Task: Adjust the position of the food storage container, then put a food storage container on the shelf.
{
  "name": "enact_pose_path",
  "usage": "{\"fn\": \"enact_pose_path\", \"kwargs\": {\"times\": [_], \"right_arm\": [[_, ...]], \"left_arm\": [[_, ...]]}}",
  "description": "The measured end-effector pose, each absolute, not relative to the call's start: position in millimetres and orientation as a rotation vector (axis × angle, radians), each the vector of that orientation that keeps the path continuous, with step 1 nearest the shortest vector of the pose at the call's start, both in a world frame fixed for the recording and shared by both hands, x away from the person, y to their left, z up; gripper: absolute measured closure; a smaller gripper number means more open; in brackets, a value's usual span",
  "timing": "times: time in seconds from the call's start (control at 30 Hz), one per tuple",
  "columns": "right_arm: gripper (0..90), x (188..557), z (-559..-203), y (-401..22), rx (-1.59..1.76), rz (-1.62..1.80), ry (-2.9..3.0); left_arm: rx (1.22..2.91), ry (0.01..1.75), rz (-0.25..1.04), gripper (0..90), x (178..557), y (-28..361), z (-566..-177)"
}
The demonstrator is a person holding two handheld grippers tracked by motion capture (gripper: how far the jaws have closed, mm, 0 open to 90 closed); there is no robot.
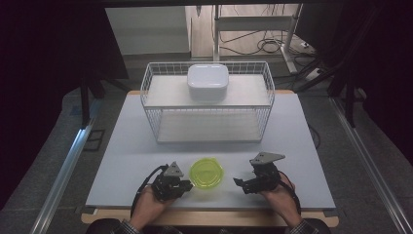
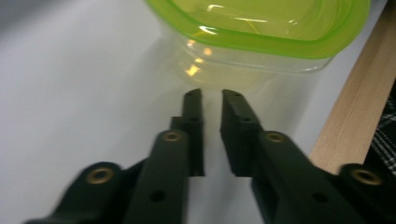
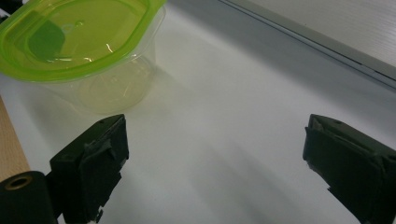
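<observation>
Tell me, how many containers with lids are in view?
2: a green-lidded clear container on the table's near edge, between the hand-held grippers, and a white lidded box on the wire rack's top shelf.

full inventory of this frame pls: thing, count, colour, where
container: 1, clear with green lid, near table edge, between the tongs
wire basket: 1, white, far middle of table, with a shelf
lidded box: 1, white, on the basket's shelf
table: 1, pale grey top, wood edge
cables: several, dark, floor beyond table
left tongs: 1, black, left of container, jaws nearly shut, empty
right tongs: 1, black, right of container, jaws wide open
</observation>
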State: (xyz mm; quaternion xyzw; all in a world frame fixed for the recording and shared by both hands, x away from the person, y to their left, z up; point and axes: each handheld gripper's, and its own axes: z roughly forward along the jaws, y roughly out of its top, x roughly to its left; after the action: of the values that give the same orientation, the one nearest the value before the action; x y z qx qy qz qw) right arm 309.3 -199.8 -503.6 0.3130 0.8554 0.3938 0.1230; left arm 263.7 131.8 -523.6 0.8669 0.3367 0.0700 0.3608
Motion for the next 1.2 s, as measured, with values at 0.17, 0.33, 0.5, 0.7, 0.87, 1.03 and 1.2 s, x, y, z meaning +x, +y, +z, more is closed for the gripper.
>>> {"fn": "enact_pose_path", "kwargs": {"times": [0.17, 0.33, 0.5, 0.7, 0.87, 1.03, 1.2], "right_arm": [[7.2, 309.4, -503.1, -199.4, 0.906, 1.154, 2.495], [7.3, 309.1, -502.8, -199.2, 0.903, 1.154, 2.496], [7.2, 309.4, -503.4, -199.4, 0.902, 1.161, 2.501], [7.2, 309.3, -503.7, -198.9, 0.895, 1.157, 2.507], [6.9, 309.6, -504.3, -199.1, 0.895, 1.158, 2.508], [6.0, 310.2, -504.8, -199.1, 0.895, 1.162, 2.507], [3.7, 311.0, -504.1, -198.5, 0.899, 1.17, 2.485]], "left_arm": [[2.219, 0.87, 0.277, 55.6, 255.7, 143.1, -516.3], [2.194, 0.868, 0.344, 36.6, 249.6, 151.9, -514.0], [2.152, 0.877, 0.371, 23.1, 244.6, 161.1, -516.9], [2.105, 0.884, 0.381, 9.0, 240.1, 170.3, -519.9], [2.057, 0.91, 0.38, 4.7, 238.6, 180.9, -521.3], [2.028, 0.912, 0.38, 3.5, 239.0, 183.0, -521.4], [2.022, 0.912, 0.376, 2.8, 239.5, 183.7, -522.6]]}}
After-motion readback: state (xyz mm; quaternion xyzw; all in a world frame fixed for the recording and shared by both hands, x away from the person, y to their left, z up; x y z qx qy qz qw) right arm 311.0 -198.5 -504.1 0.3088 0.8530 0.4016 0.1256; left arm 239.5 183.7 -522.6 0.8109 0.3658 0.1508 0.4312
